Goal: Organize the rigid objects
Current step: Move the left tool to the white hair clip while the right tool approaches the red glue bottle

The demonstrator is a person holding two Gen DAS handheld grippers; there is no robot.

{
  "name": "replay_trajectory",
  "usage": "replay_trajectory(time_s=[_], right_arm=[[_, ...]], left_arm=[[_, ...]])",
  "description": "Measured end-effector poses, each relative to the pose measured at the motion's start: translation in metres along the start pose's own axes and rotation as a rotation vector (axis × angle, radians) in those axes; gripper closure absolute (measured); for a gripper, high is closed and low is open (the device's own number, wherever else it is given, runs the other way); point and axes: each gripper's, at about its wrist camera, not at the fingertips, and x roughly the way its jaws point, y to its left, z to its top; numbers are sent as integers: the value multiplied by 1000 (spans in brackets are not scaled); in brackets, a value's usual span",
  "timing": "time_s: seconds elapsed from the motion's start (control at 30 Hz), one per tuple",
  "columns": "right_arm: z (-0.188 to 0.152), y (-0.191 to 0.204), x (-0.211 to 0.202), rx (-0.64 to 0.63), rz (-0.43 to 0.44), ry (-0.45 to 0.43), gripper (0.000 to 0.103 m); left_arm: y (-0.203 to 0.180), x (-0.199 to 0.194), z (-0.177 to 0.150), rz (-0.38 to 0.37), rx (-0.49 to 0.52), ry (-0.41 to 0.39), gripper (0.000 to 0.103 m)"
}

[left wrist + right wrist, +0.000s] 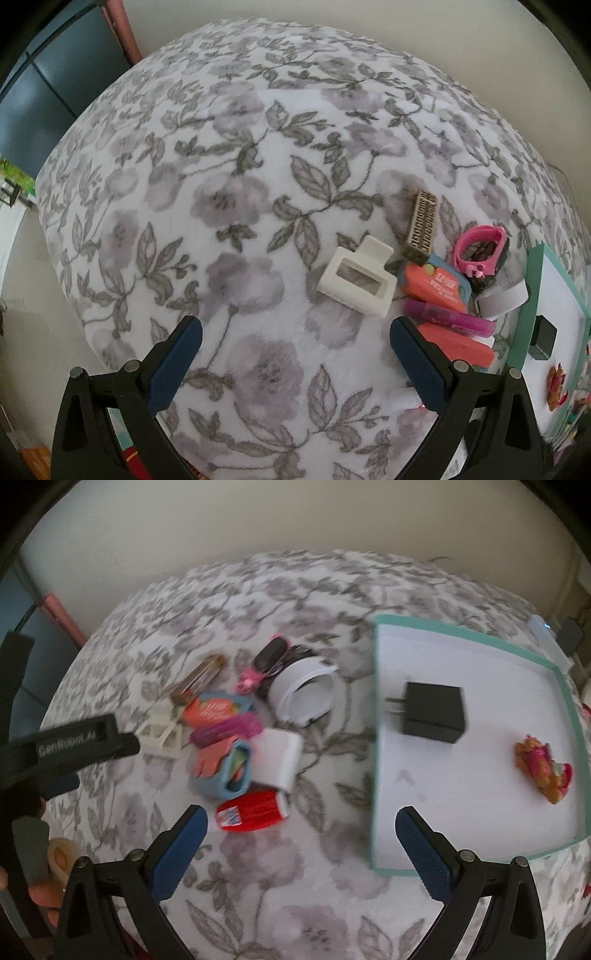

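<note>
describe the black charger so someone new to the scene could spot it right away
Find the shallow tray with the teal rim on the right of the floral blanket. On its white floor, near the left wall, lies the black charger, a boxy cube with two metal prongs pointing left toward the pile of clutter. Its only tray-mate is a crumpled orange and pink wrapper.

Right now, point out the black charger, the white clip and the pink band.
black charger (434, 712): right wrist view, top face of its body.
white clip (356, 282): left wrist view, its rectangular frame.
pink band (476, 245): left wrist view, its looped strap.
</note>
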Motion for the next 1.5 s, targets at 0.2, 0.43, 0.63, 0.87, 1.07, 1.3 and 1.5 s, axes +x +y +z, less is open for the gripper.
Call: replay_trajectory(time_s=[0.2,0.43,0.63,0.87,1.07,1.3,1.5], right_arm=[[-5,22,19,-53,17,49,0],[-7,36,41,-85,5,99,0],[-9,49,55,-137,-25,128,0],[-5,49,63,-125,-54,124,0],[-3,46,66,-140,-50,134,5],[-10,51,58,-148,-30,142,16],[-10,58,52,-142,-28,152,23]], left_arm=[[10,7,3,1,-31,24,2],[19,17,7,24,-28,41,2],[17,23,12,16,17,48,2],[8,21,22,-20,48,15,2],[-3,22,27,-71,53,5,2],[-11,26,27,-101,75,-29,2],[-18,34,23,-124,109,-32,2]])
